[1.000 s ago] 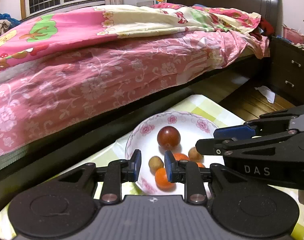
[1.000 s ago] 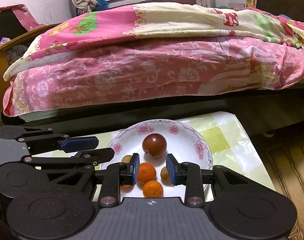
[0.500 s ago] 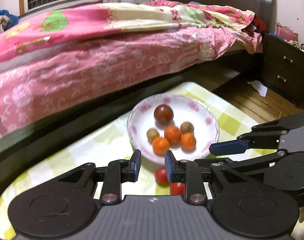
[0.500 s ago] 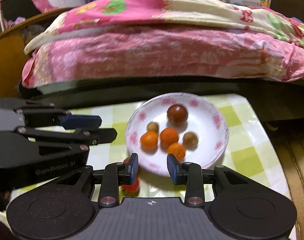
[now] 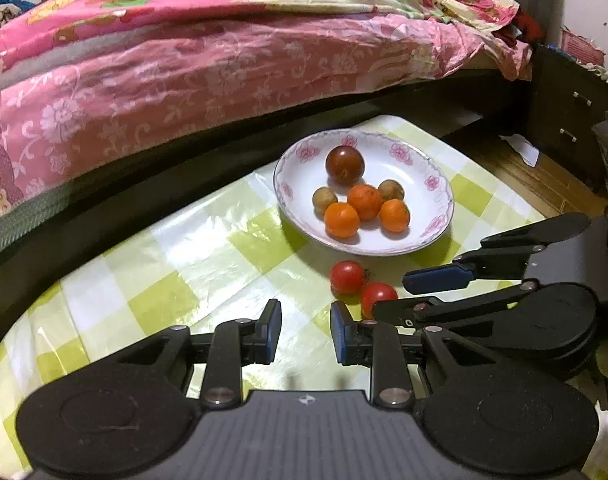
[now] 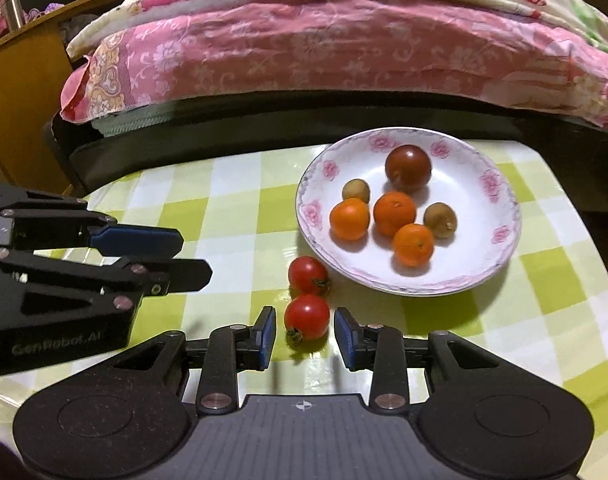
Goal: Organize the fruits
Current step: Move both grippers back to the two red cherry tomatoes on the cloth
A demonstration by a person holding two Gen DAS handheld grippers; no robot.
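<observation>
A white floral plate [image 5: 432, 184] [image 6: 500, 208] holds a dark red tomato [image 5: 344, 162] [image 6: 408, 168], three oranges [image 5: 364, 201] [image 6: 394, 213] and two small brown fruits [image 5: 324, 200] [image 6: 440, 219]. Two red cherry tomatoes lie on the checked cloth in front of the plate [image 5: 347, 277] [image 6: 308, 275]. My right gripper [image 6: 304, 334] is open, its jaws either side of the nearer tomato [image 6: 307, 317] without touching it. My left gripper [image 5: 306, 334] is open and empty over bare cloth, left of the tomatoes.
The small table has a green and white checked cloth [image 5: 175, 280] [image 6: 544, 320]. A bed with pink floral covers [image 5: 183, 72] [image 6: 304, 48] runs right behind it. A dark nightstand [image 5: 564, 92] stands at the right, a wooden cabinet [image 6: 19, 100] at the left.
Both grippers have pulled back and up from the plate. The two red tomatoes on the cloth have come into view, and the right gripper now brackets the nearer one.
</observation>
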